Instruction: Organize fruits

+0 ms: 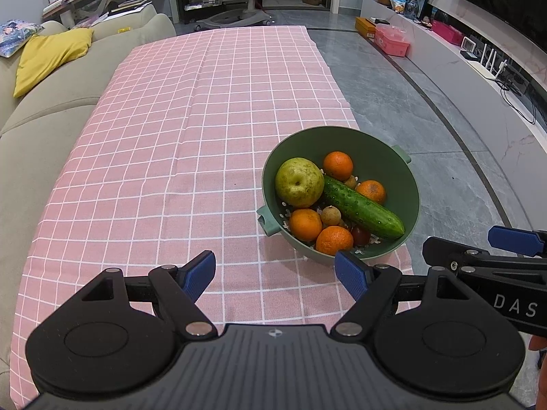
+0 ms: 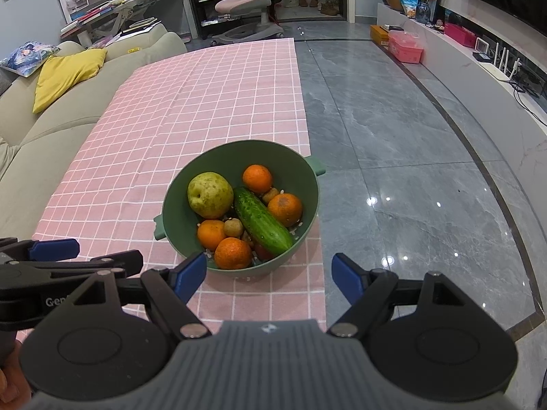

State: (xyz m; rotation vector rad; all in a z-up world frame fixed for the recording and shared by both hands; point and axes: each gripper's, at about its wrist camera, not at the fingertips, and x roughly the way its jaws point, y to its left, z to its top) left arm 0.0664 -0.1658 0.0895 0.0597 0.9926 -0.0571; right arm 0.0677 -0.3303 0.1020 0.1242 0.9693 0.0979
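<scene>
A green strainer bowl (image 1: 407, 184) (image 2: 307, 177) sits at the right edge of the pink checked tablecloth (image 1: 191, 130) (image 2: 191, 102). It holds a yellow-green pear (image 1: 299, 182) (image 2: 210, 195), a cucumber (image 1: 362, 207) (image 2: 263, 221), several oranges (image 1: 337, 166) (image 2: 257, 178), small brown longans (image 1: 330, 215) and a dark red fruit (image 1: 361, 235). My left gripper (image 1: 275, 275) is open and empty, just short of the bowl and to its left. My right gripper (image 2: 270, 275) is open and empty, just short of the bowl's near rim. The right gripper also shows at the right edge of the left wrist view (image 1: 478, 249).
A beige sofa (image 1: 51, 109) with a yellow cushion (image 1: 51, 58) runs along the table's left side. Grey tiled floor (image 2: 410, 171) lies to the right, with a low white TV shelf (image 1: 478, 68) and boxes beyond. A desk and a pink chair (image 2: 246, 3) stand at the far end.
</scene>
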